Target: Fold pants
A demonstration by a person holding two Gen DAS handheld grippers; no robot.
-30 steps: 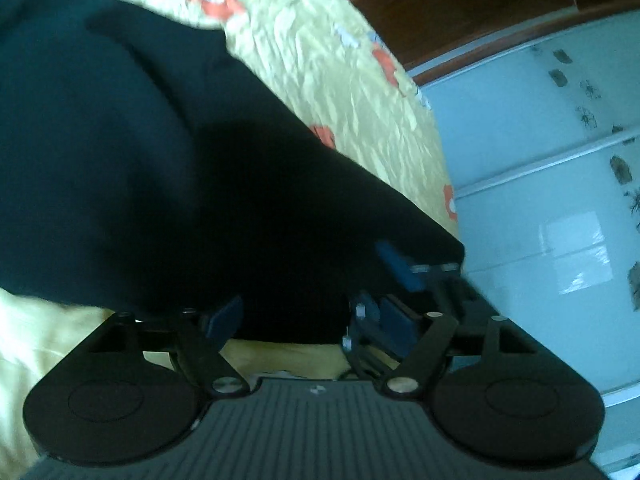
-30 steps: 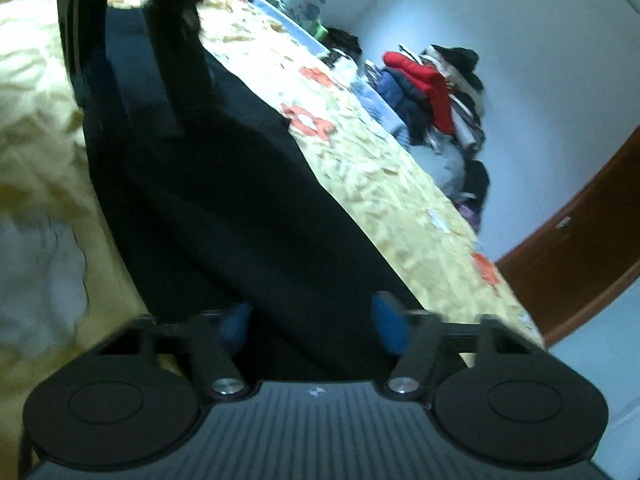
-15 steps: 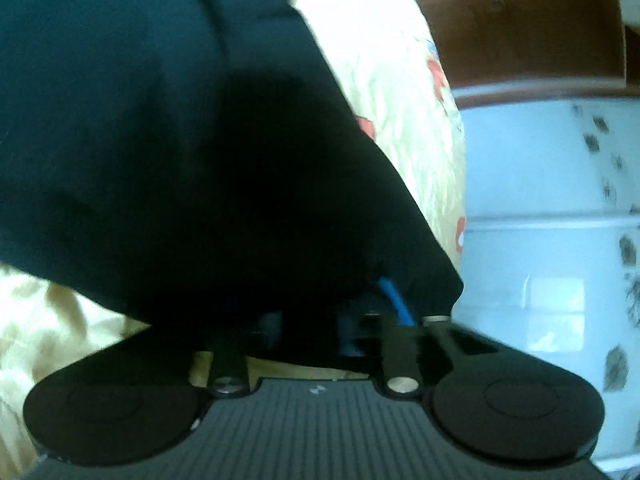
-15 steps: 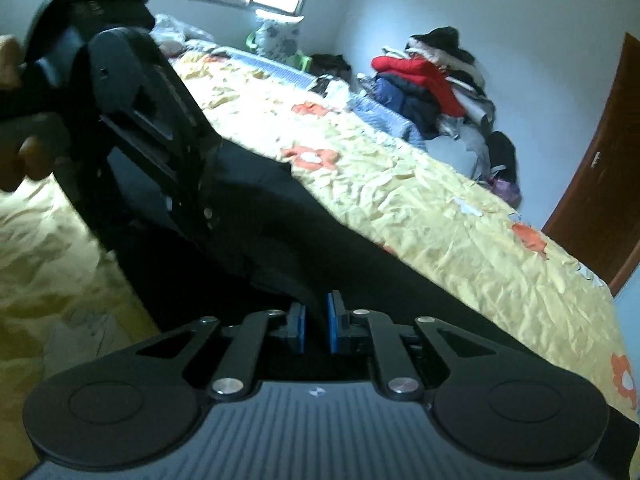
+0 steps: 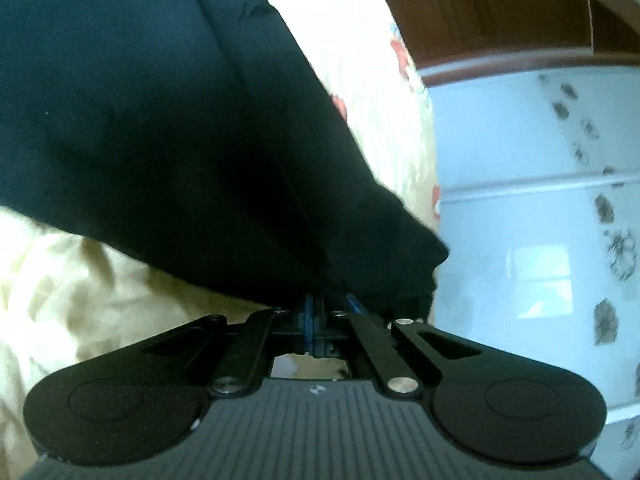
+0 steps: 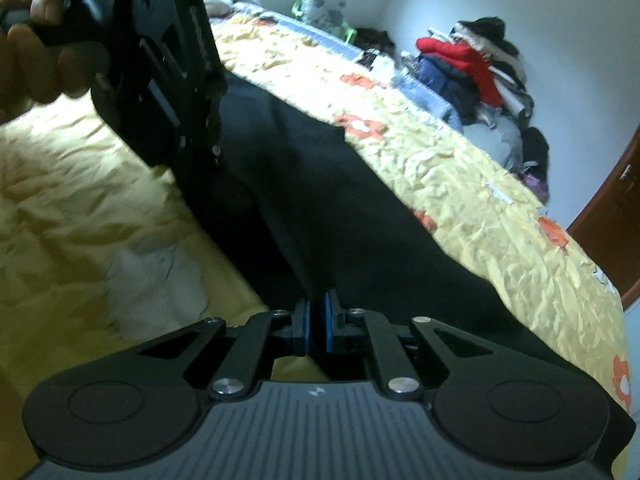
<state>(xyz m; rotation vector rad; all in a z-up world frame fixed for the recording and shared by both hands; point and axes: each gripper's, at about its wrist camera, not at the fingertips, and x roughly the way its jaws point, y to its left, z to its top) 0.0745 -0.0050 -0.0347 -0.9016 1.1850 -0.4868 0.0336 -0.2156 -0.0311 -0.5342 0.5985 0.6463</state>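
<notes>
Black pants (image 6: pixel 360 216) are lying along the yellow bed (image 6: pixel 500 208) while you are pinching their near edge in both closed claws, left claw (image 5: pixel 316 312) and right claw (image 6: pixel 316 320), risking slippage if pulling unevenly.

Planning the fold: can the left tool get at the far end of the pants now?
Probably not: the left tool is shut on the pants, as is the right tool.

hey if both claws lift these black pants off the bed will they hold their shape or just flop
Probably flop: the black pants already drape in soft folds from the right claw and left claw. They look thin, so likely light. The unheld length would probably drag across the wrinkled yellow bedspread.
</notes>
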